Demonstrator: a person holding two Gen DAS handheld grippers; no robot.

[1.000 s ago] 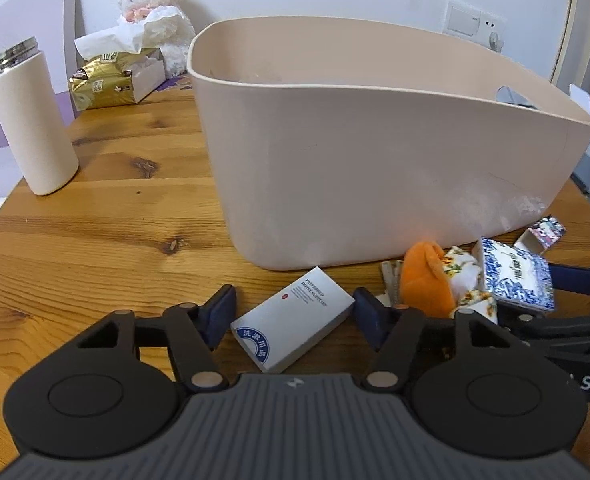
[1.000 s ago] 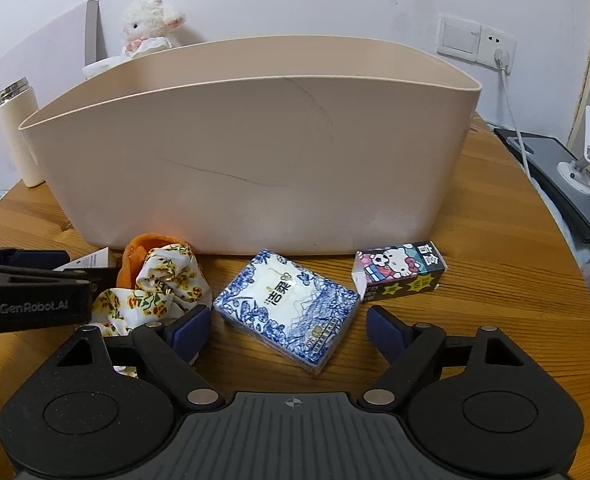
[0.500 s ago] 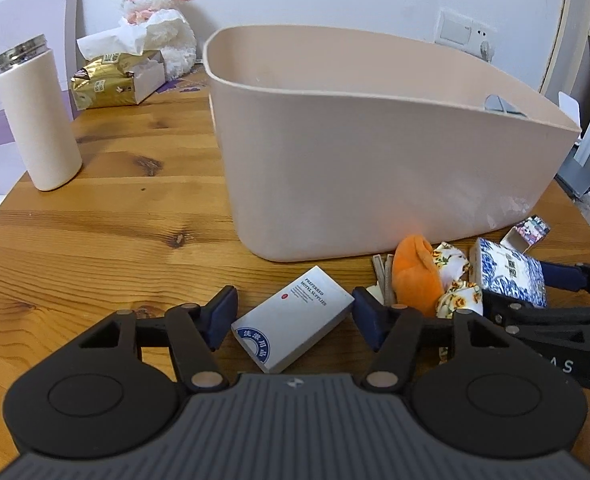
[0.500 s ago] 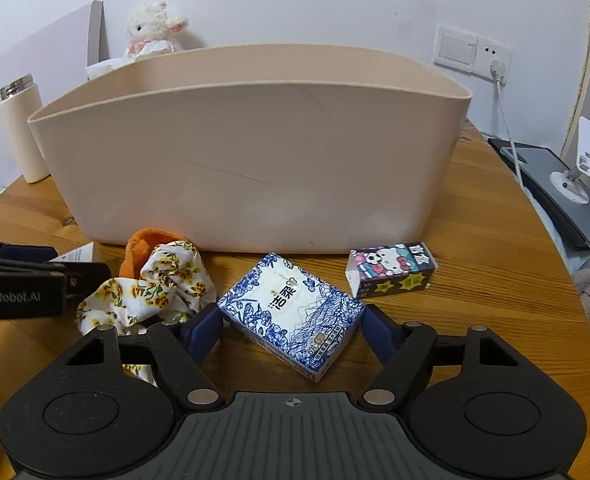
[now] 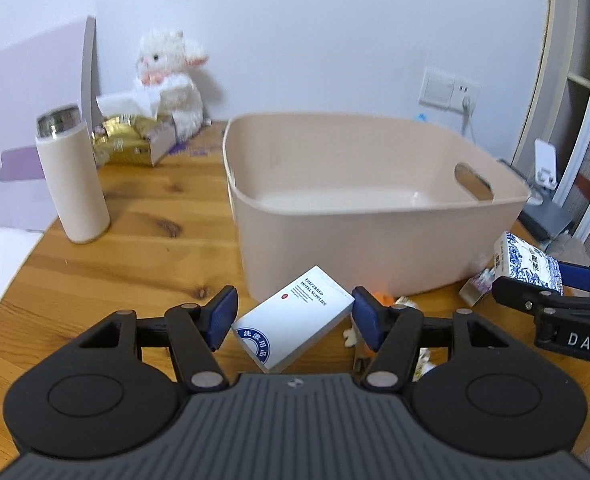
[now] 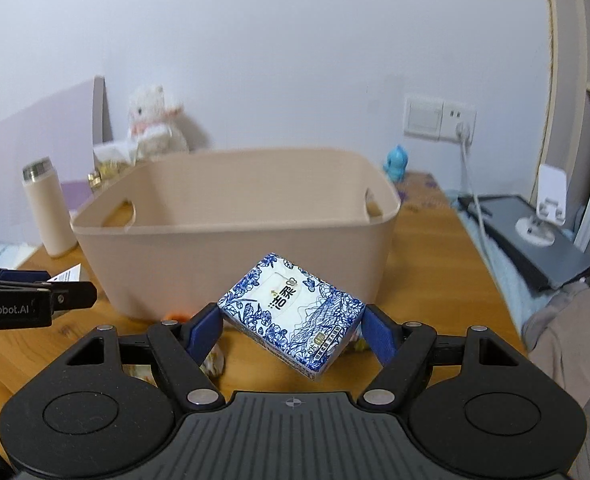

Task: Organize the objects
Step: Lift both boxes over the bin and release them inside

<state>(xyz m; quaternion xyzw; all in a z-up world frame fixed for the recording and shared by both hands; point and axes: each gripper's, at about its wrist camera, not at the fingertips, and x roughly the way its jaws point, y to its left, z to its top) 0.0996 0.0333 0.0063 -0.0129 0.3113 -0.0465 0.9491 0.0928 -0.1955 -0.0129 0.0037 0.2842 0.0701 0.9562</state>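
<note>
Glossy white box [image 5: 293,317] and floral tissue pack [image 6: 295,315], each gripper-clamped.

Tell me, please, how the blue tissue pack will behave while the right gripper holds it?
The tissue pack looks soft and probably light, so it may dent between the right gripper's pads. It is held by opposite corners and sits tilted, so it could twist. Its film wrapper looks smooth, perhaps slippery.

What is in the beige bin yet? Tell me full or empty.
Empty as far as shown: the beige bin shows bare floor and walls in the left wrist view. Its near corner is hidden behind the front wall.
</note>
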